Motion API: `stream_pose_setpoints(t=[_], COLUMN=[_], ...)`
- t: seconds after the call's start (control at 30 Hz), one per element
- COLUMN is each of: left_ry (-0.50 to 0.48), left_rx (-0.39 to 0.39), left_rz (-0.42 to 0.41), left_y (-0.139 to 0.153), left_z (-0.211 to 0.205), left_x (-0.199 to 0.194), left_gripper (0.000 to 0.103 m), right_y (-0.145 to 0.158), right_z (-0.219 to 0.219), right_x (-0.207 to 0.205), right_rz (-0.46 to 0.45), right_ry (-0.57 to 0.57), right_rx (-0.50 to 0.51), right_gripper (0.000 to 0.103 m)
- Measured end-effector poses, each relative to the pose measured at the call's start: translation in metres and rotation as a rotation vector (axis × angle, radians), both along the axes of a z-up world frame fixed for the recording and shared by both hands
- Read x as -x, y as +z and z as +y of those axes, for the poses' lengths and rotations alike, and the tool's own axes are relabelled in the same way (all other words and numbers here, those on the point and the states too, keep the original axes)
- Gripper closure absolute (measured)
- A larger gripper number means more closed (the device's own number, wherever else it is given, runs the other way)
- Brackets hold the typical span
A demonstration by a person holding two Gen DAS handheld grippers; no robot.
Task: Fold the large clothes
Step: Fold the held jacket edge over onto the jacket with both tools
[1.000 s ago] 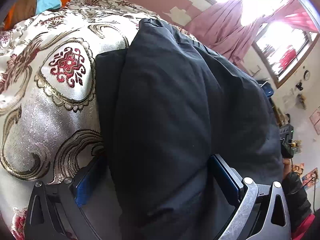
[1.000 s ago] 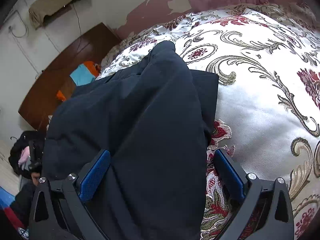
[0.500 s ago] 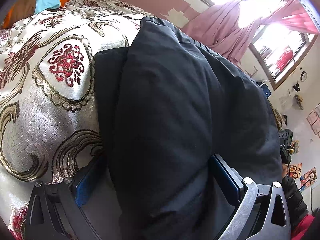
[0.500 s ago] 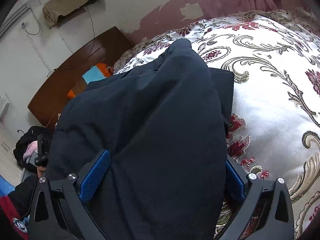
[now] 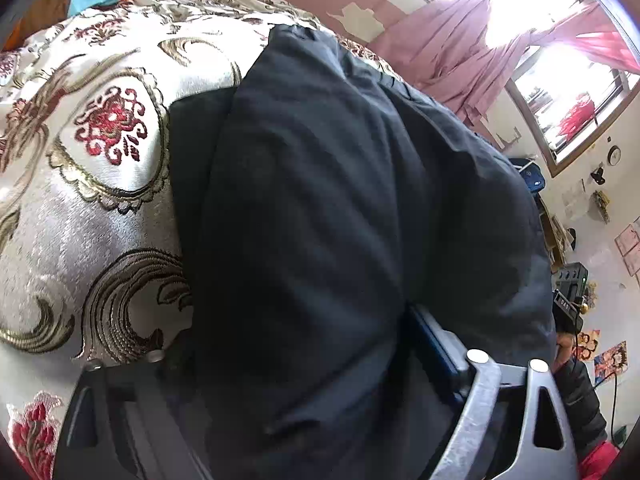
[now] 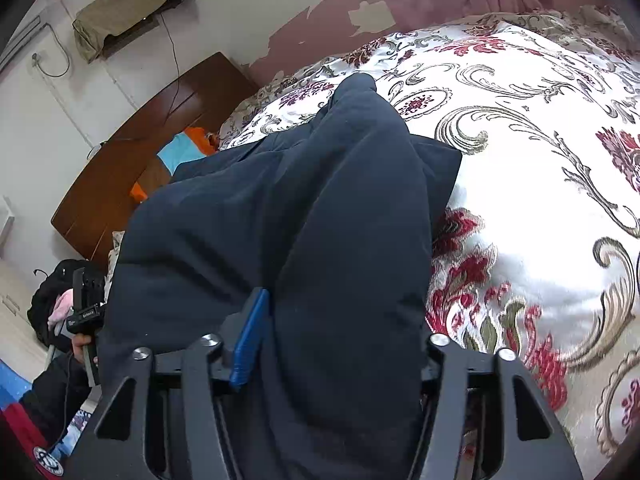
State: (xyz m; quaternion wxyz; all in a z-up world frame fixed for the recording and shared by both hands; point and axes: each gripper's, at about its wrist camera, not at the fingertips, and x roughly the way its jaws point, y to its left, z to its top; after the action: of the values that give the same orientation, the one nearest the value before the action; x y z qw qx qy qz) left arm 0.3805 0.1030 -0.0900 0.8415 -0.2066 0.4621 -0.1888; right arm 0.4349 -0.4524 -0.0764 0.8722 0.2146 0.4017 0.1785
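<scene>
A large dark navy padded garment (image 5: 340, 220) lies on the bed, folded into a thick bundle, and also shows in the right wrist view (image 6: 320, 220). My left gripper (image 5: 304, 344) has its jaws closed in on a thick fold of the garment; the left finger is buried under cloth. My right gripper (image 6: 340, 328) is shut on the other end of the same fold, with its blue pad (image 6: 250, 336) pressed against the cloth. The right finger is hidden by fabric.
The bed has a cream satin cover (image 5: 80, 200) with red and gold flower patterns (image 6: 540, 200). A brown wooden headboard (image 6: 140, 160) stands at the far end. Pink curtains (image 5: 460, 60) hang by a bright window. The person's dark sleeve (image 6: 60, 380) is at the bed's edge.
Both grippers have closed from wide open onto the garment's thick fold. The bundle has risen slightly and bunched between the fingers.
</scene>
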Motion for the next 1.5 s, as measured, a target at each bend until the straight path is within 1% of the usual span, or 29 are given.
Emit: stream_pose_setpoints(t=[0.03,0.07,0.1,0.13,0.17,0.23,0.3,0.37,0.4,0.43,0.53,0.6,0.63,0.73,0.9,1.03,1.13,1.37,1.5], left_ry=[0.012,0.025,0.033,0.039,0.046,0.057,0.059,0.049,0.048,0.049,0.056,0.060,0.060,0.060,0.050,0.050,0.037,0.014,-0.007], left_rx=[-0.006,-0.024,-0.050,-0.097,-0.155,-0.253,-0.353,-0.452,-0.476,-0.483,-0.479,-0.479,-0.477,-0.482,-0.486,-0.462,-0.461,-0.433,-0.410], left_rz=[-0.006,-0.013,-0.020,-0.032,-0.048,-0.081,-0.122,-0.163,-0.172,-0.176,-0.200,-0.227,-0.238,-0.274,-0.306,-0.315,-0.339,-0.383,-0.391], left_y=[0.004,0.008,0.013,0.020,0.027,0.040,0.053,0.065,0.069,0.074,0.091,0.104,0.108,0.123,0.140,0.153,0.158,0.165,0.154], left_z=[-0.002,-0.005,-0.010,-0.017,-0.025,-0.043,-0.060,-0.077,-0.082,-0.084,-0.087,-0.088,-0.080,-0.083,-0.084,-0.084,-0.090,-0.109,-0.125], left_x=[0.003,0.006,0.009,0.013,0.017,0.025,0.033,0.041,0.044,0.046,0.054,0.061,0.064,0.074,0.091,0.100,0.105,0.108,0.095], left_gripper=[0.033,0.037,0.045,0.053,0.056,0.070,0.076,0.081,0.083,0.084,0.087,0.088,0.088,0.089,0.089,0.089,0.089,0.089,0.089], right_y=[0.001,0.002,0.003,0.006,0.007,0.011,0.012,0.015,0.017,0.019,0.032,0.043,0.050,0.071,0.105,0.123,0.137,0.152,0.149], right_z=[0.001,0.002,0.003,0.005,0.007,0.008,0.007,0.005,0.005,0.005,0.007,0.011,0.014,0.023,0.024,0.020,0.013,-0.004,-0.020], right_x=[0.002,0.003,0.005,0.007,0.008,0.010,0.011,0.013,0.015,0.019,0.030,0.037,0.040,0.050,0.062,0.077,0.091,0.119,0.126], right_rz=[0.000,0.001,0.002,0.004,0.009,0.042,0.074,0.076,0.068,0.054,0.003,-0.022,-0.035,-0.078,-0.131,-0.158,-0.181,-0.224,-0.235], right_ry=[-0.006,-0.011,-0.017,-0.025,-0.031,-0.068,-0.106,-0.119,-0.123,-0.130,-0.122,-0.113,-0.110,-0.101,-0.099,-0.100,-0.115,-0.168,-0.213], right_rx=[0.003,0.008,0.016,0.027,0.039,0.043,0.024,0.026,0.028,0.029,0.034,0.068,0.084,0.115,0.104,0.108,0.105,0.136,0.160], right_gripper=[0.057,0.059,0.061,0.063,0.063,0.063,0.063,0.064,0.068,0.073,0.083,0.086,0.087,0.088,0.089,0.089,0.089,0.089,0.089])
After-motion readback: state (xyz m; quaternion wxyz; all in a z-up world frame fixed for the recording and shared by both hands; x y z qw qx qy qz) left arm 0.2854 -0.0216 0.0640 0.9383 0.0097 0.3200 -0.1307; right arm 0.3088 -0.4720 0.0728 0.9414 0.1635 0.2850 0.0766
